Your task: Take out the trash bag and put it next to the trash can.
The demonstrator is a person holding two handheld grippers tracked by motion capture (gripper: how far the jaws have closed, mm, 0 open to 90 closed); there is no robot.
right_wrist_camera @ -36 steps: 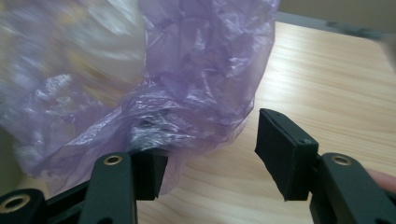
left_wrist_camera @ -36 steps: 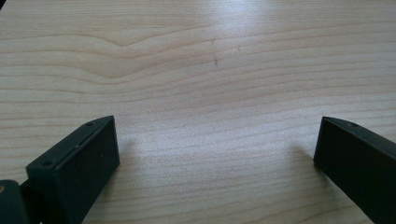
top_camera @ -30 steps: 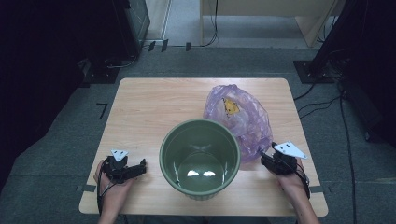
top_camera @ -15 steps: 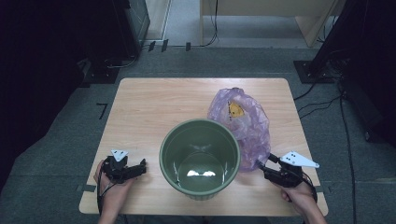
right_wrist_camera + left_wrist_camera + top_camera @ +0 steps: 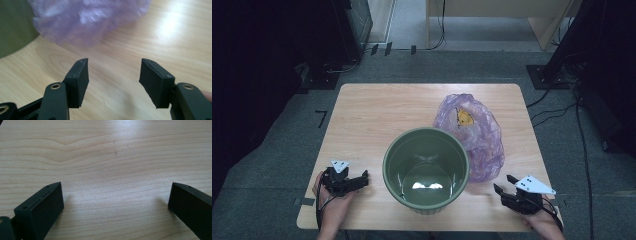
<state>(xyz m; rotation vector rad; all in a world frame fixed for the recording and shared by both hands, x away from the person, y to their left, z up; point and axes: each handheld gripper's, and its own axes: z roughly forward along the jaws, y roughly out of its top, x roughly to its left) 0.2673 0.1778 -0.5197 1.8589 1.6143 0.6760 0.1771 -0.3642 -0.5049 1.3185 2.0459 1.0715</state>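
Note:
A dark green bucket [image 5: 426, 170] stands upright near the table's front middle, and its inside looks empty. Behind and right of it lies a crumpled purple plastic bag [image 5: 477, 137] with something yellow [image 5: 463, 118] inside, leaning against the bucket. My right gripper [image 5: 503, 183] rests low by the front right corner and points at the bag. Its jaws have just been opening and nothing is between them. In the right gripper view the bag [image 5: 87, 20] lies a short way ahead of the gripper [image 5: 113, 72], with the bucket [image 5: 12, 27] at the left. My left gripper [image 5: 362, 179] lies left of the bucket, open wide over bare wood [image 5: 115, 195].
The wooden table [image 5: 382, 115] has bare room across its back left half. Grey carpet surrounds it. Dark stands and cables sit beyond the far edge and on the right. The front edge runs close under both hands.
My right gripper has drawn back from the bag's lower edge toward the table's front right corner. The left gripper, bucket and bag have stayed put.

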